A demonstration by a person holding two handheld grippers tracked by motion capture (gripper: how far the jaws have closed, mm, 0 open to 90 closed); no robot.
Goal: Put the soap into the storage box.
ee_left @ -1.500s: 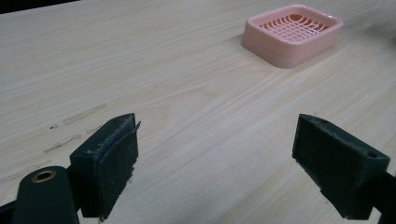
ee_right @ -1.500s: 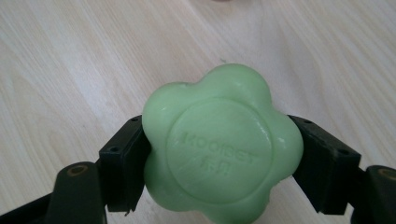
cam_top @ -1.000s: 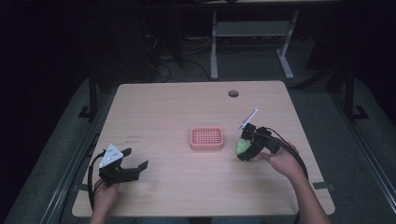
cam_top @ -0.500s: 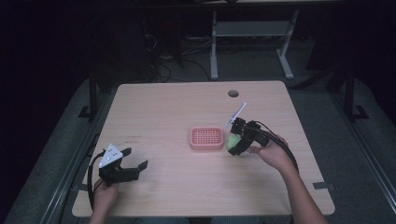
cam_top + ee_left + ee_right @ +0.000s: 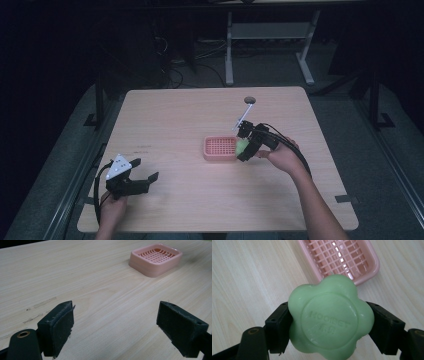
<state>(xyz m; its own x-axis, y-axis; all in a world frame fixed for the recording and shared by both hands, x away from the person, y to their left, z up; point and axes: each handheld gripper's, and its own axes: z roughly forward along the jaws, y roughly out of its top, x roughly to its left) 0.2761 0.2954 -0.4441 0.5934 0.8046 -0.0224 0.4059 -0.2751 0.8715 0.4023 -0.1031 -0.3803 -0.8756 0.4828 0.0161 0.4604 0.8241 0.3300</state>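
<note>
Your right gripper (image 5: pixel 329 322): jaws of matt black plastic, clamped on green soap (image 5: pixel 329 320), waxy, smooth, faint sheen, embossed lettering on face. Pink tray (image 5: pixel 342 260): glossy moulded plastic, gridded bottom. Table (image 5: pixel 82 277): pale wood-grain top, satin finish, few scuff marks near your left gripper (image 5: pixel 115 325). Its pads (image 5: pixel 60 325): black rubbery foam, rough, worn at edges. Brass-coloured metal eyelet in black plastic finger.

1. One green flower-shaped soap (image 5: pixel 330 319), at about 3 o'clock of the dish.
2. One pink slotted soap dish (image 5: pixel 220 148), near the bench's centre.
3. Two hand-held grippers: left gripper (image 5: pixel 146 176) at 7 o'clock, right gripper (image 5: pixel 242 146) at 3 o'clock.
4. One wooden bench (image 5: pixel 175 115).
</note>
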